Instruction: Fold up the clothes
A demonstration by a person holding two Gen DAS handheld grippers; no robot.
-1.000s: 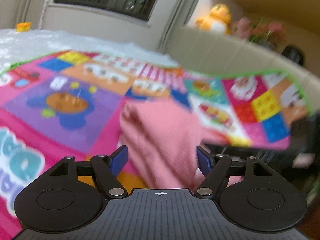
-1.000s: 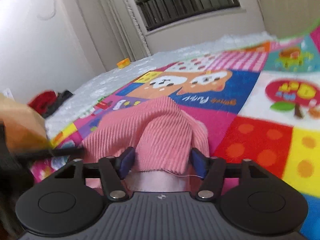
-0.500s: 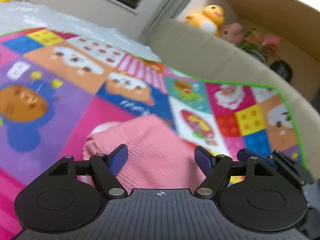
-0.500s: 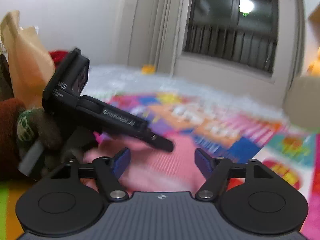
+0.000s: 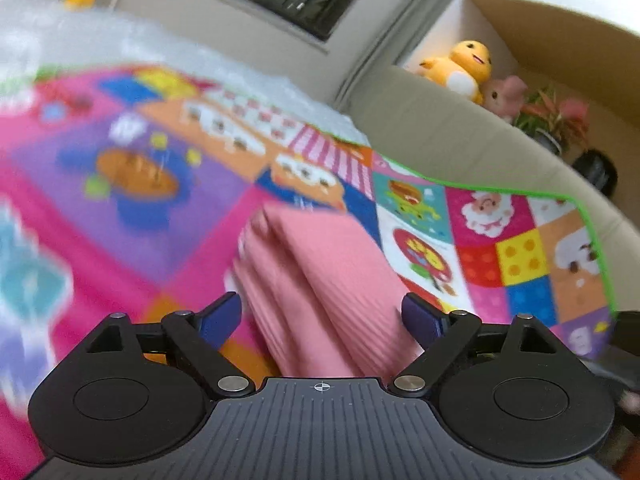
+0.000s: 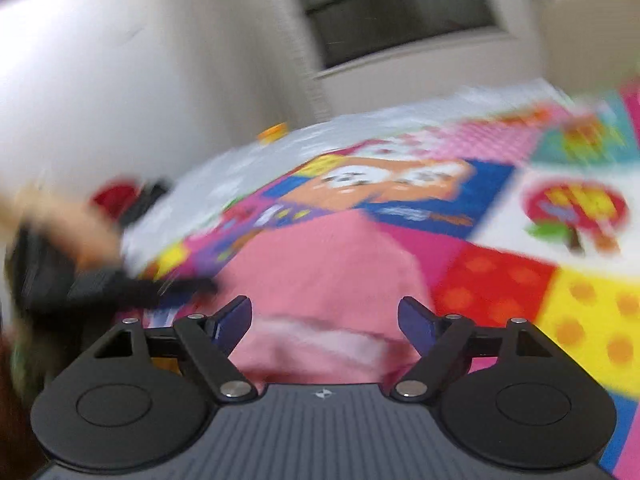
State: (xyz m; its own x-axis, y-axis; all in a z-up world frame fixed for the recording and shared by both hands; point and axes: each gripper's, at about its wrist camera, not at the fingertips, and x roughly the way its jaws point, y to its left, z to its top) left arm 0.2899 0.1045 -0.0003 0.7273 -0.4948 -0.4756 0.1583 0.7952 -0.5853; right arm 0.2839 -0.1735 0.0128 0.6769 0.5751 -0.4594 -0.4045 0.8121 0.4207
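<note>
Left tongs point(image 5: 321, 314) spread, empty, over pink garment point(image 5: 320, 264) lying folded on mat point(image 5: 520, 248). Right tongs point(image 6: 325, 320) spread too (view blurred).

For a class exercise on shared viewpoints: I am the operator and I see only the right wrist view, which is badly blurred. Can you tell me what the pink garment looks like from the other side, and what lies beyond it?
Observer: In the left wrist view the pink garment lies on the patchwork play mat in several stacked folds with ribbed texture.
Operator: Is the left gripper holding it?
Observer: No. The left gripper is open, its blue pads either side of the cloth and apart from it.
Operator: What is past the mat's edge?
Observer: A yellow duck plush and a pink plush sit on a beige ledge, beside a potted plant.
</note>
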